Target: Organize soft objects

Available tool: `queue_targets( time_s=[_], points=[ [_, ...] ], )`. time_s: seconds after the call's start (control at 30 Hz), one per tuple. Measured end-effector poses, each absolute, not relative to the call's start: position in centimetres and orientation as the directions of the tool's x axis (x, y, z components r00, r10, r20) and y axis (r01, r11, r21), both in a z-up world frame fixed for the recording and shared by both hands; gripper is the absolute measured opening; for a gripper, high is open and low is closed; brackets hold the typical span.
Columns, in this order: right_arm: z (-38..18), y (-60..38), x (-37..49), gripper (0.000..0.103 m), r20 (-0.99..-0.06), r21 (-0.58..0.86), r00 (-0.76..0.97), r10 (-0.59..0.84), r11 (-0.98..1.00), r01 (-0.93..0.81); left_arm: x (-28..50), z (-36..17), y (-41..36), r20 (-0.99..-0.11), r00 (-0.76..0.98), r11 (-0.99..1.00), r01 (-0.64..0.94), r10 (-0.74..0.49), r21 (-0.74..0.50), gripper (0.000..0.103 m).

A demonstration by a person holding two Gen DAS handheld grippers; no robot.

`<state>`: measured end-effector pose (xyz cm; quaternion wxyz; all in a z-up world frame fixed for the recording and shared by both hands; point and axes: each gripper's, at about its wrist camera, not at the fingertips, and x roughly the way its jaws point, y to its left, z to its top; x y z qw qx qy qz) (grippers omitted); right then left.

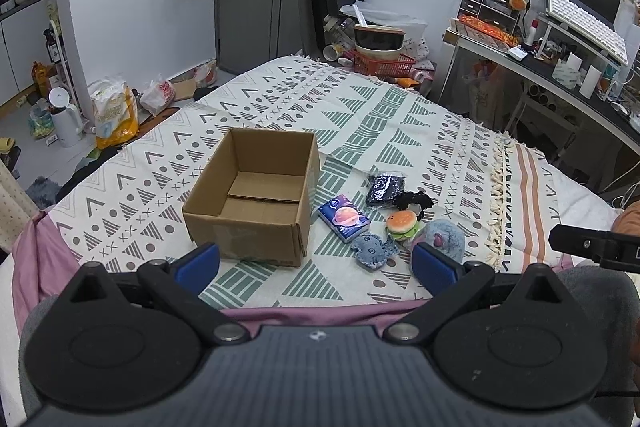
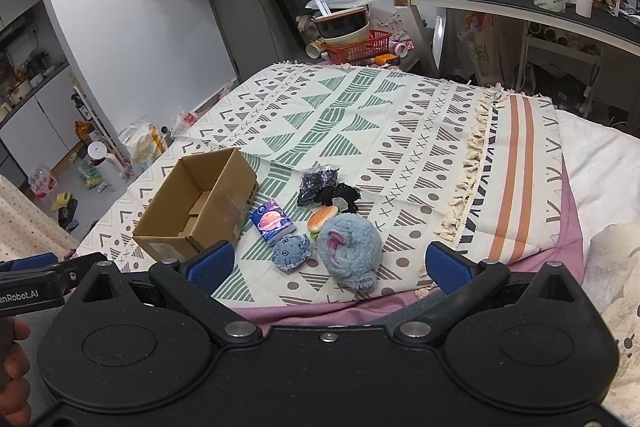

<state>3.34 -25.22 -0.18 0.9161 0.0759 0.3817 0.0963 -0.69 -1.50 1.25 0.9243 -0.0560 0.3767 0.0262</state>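
Observation:
An open, empty cardboard box (image 1: 256, 203) (image 2: 196, 211) sits on the patterned blanket (image 1: 360, 123) (image 2: 360, 115). To its right lie a tissue pack with a planet print (image 1: 344, 223) (image 2: 272, 223), a small blue plush whale (image 1: 374, 249) (image 2: 291, 251), a burger toy (image 1: 402, 223) (image 2: 322, 219), a fluffy blue-grey plush (image 1: 444, 237) (image 2: 350, 251), a dark sparkly pouch (image 1: 384, 189) (image 2: 316, 185) and a black scrunchie (image 1: 414, 201) (image 2: 346, 195). My left gripper (image 1: 316, 267) hovers open at the bed's near edge, before the box and toys. My right gripper (image 2: 330, 265) is open too, just short of the fluffy plush.
A desk (image 2: 520, 7) with keyboard and clutter stands at the right. A red basket (image 1: 380, 65) (image 2: 358, 49) with bowls sits past the bed's far end. Bags and a white kettle (image 1: 66, 123) are on the floor at left. A hand (image 2: 14, 367) holds the left gripper.

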Motion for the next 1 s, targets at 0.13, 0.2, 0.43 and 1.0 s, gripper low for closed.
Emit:
queue_targets(
  time_s=[0.13, 0.2, 0.43, 1.0],
  points=[
    [-0.2, -25.2, 3.2, 0.103, -0.683, 0.217, 0.69, 0.238, 0.969, -0.12, -0.7, 1.3, -0.9, -0.694, 0.72, 0.992, -0.087, 0.002, -0.088, 0.102],
    [-0.3, -25.1, 3.3, 0.103, -0.686, 0.216, 0.688, 0.237, 0.969, -0.118, -0.7, 1.2, -0.9, -0.695, 0.719, 0.992, -0.087, 0.0, -0.09, 0.102],
    [-0.3, -25.2, 3.5, 0.103, -0.686, 0.215, 0.69, 0.232, 0.97, -0.113, -0.4, 1.0, -0.7, -0.691, 0.722, 0.991, -0.083, -0.01, -0.101, 0.102],
    [-1.8, -26.5, 6.8, 0.103, -0.702, 0.203, 0.673, 0.233, 0.971, -0.126, 2.3, -0.9, -1.4, -0.701, 0.711, 0.989, -0.057, -0.056, -0.137, 0.101]
  ],
)
